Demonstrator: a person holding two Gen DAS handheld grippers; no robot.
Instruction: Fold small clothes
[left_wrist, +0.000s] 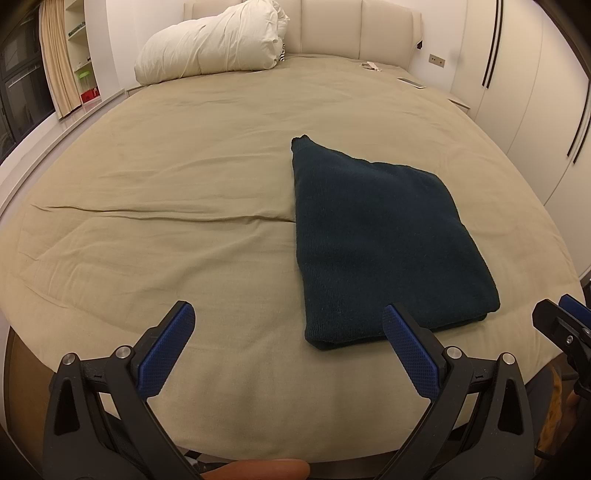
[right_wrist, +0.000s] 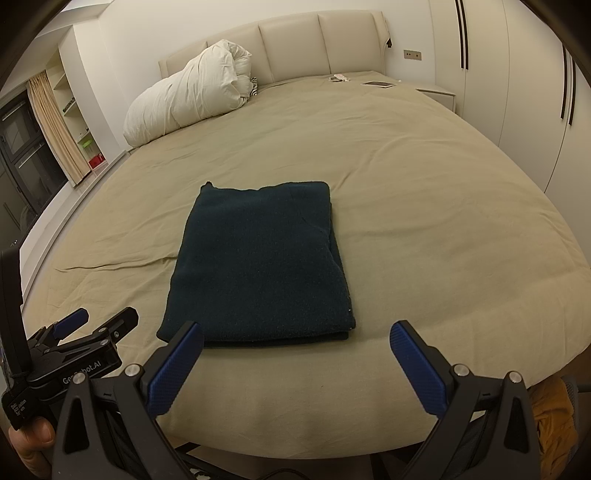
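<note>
A dark teal knitted garment (left_wrist: 376, 236) lies folded into a flat rectangle on the beige bed sheet (left_wrist: 166, 177), near the bed's front edge. It also shows in the right wrist view (right_wrist: 258, 262). My left gripper (left_wrist: 288, 317) is open and empty, just in front of the garment's near left corner. My right gripper (right_wrist: 295, 336) is open and empty, just in front of the garment's near edge. The left gripper shows in the right wrist view (right_wrist: 99, 319) at the left; the right gripper shows at the right edge of the left wrist view (left_wrist: 557, 308).
A white rolled duvet (right_wrist: 192, 92) lies at the bed's head by the padded headboard (right_wrist: 295, 48). Small flat items (right_wrist: 378, 84) lie at the far right of the bed. Wardrobe doors (right_wrist: 517, 92) stand right; shelves and a curtain (right_wrist: 55, 129) stand left.
</note>
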